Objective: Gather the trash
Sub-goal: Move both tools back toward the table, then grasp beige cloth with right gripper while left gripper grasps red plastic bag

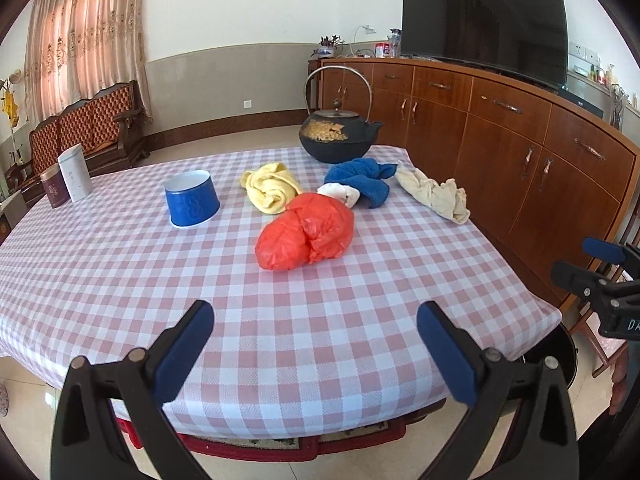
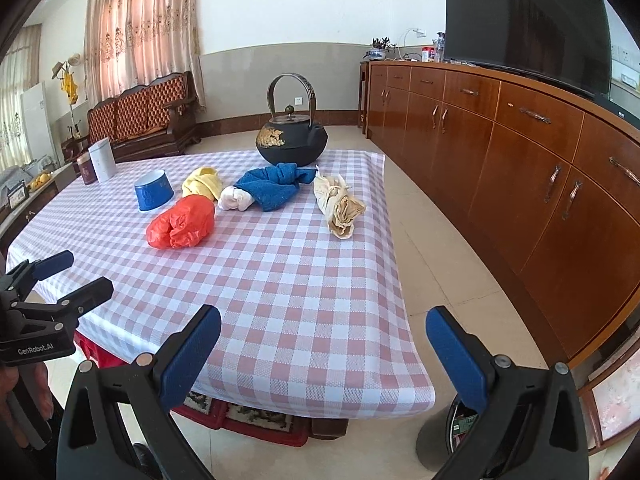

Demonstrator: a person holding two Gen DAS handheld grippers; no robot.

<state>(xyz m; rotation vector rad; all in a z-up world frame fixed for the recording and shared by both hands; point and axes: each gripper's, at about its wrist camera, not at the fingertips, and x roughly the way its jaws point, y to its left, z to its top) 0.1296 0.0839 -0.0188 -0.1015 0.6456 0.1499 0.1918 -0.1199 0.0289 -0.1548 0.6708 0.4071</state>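
I had both tools hanging off the near edge of the pink-and-white checked tabletop (image 1: 320, 320), neither one over any of the litter. The left tool (image 1: 316, 344) had its blue-padded fingers spread wide with nothing between them, and the right tool (image 2: 324, 350) was just as wide apart and empty.

The crumpled orange-red plastic bag (image 1: 306, 234) sat near the middle of the tabletop, straight ahead of the left tool and ahead and to the left of the right one (image 2: 182, 222). Its long axis ran crosswise to my left tool's line of approach, tilted a little up toward the right. I judged the left tool the nearer and better lined up for it.

Behind the bag lay a small white wad (image 1: 340, 194), touching it or nearly so, then a crumpled yellow cloth (image 1: 270, 188) and a rumpled blue towel (image 1: 360, 180). A twisted beige rag (image 2: 338, 206) lay near the right-hand edge, closest to my right tool. An upturned blue paper cup (image 1: 192, 200) stood to the left of the bag, apart from it, and a black cast-iron kettle (image 1: 336, 136) stood at the far end.

Between the tools and the bag there was only bare cloth, so a forward reach looked unobstructed. A dark round bin (image 2: 452, 428) showed under the near right corner.
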